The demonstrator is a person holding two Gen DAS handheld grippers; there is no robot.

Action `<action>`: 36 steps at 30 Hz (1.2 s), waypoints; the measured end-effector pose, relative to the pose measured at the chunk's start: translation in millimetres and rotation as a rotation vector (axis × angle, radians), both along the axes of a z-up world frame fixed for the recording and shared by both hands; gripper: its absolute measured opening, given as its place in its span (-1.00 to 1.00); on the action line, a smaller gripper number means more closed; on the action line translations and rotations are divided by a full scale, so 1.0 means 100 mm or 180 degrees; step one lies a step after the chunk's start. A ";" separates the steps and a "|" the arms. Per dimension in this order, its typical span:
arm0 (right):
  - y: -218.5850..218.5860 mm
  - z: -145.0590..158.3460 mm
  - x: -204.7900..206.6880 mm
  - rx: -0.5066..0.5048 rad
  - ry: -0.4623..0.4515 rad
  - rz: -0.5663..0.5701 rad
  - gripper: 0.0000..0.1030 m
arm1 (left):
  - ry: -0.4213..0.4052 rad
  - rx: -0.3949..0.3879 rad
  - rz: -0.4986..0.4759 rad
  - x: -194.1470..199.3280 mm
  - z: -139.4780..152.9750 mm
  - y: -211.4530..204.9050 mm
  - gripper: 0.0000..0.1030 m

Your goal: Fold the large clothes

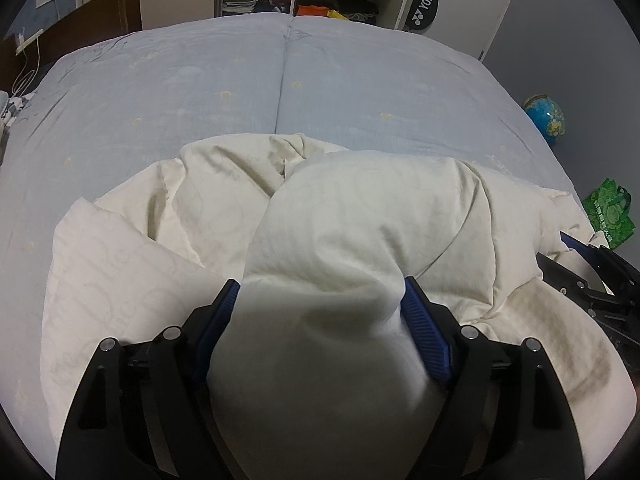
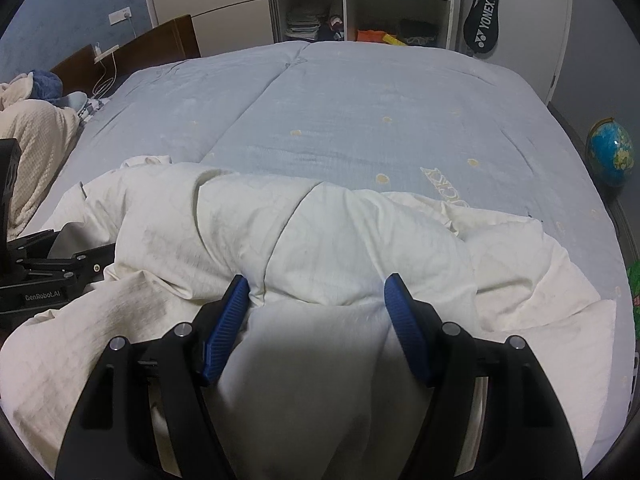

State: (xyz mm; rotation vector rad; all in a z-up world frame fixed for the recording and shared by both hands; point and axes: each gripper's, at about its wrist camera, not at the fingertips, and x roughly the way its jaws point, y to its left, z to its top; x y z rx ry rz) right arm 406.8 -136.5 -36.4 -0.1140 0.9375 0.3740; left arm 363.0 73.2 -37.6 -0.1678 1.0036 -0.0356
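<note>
A large cream-white padded garment [image 1: 360, 216] lies bunched on the near part of a light blue bed [image 1: 240, 92]. My left gripper [image 1: 322, 292] has its blue pads on either side of a thick bunch of the white fabric and holds it. My right gripper [image 2: 316, 290] likewise grips a thick fold of the same garment [image 2: 320, 224] between its blue pads. The right gripper also shows in the left wrist view [image 1: 592, 276], close on the right. The left gripper shows at the left edge of the right wrist view [image 2: 48, 272]. The fabric hides the inner faces of the pads.
The bed [image 2: 360, 112] stretches away to an open wardrobe [image 2: 320, 12]. A brown headboard [image 2: 160, 40] and a beige blanket [image 2: 36, 140] lie at the left. A globe [image 2: 610, 152], a green bag [image 1: 610, 212] and a Yonex racket bag [image 2: 482, 24] are at the right.
</note>
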 end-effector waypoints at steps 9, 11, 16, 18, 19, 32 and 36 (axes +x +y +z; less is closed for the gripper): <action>0.01 -0.02 -0.01 -0.0014 -0.0005 0.0004 0.28 | -0.0002 -0.0001 -0.0004 0.00 0.00 0.00 0.51; 0.00 -0.02 -0.01 -0.0014 -0.0011 0.0006 0.29 | -0.0001 -0.0002 -0.0003 0.00 0.00 0.00 0.51; 0.02 -0.04 -0.02 -0.0038 -0.0037 0.0017 0.30 | -0.0011 0.0006 0.0014 0.01 -0.02 -0.01 0.52; 0.03 -0.05 -0.01 -0.0061 -0.0032 0.0023 0.31 | 0.0037 -0.0025 0.0055 0.03 -0.01 -0.02 0.53; 0.03 -0.03 -0.01 -0.0069 -0.0027 0.0021 0.31 | 0.0044 -0.0065 0.0048 0.04 0.03 -0.02 0.50; -0.26 0.53 -0.89 0.0411 -0.0278 0.0298 0.31 | -0.0421 0.0029 -0.0276 -0.77 0.65 -0.28 0.29; -0.33 0.52 -1.16 0.0500 -0.0289 0.0334 0.31 | -0.0590 0.0039 -0.0108 -1.00 0.71 -0.25 0.36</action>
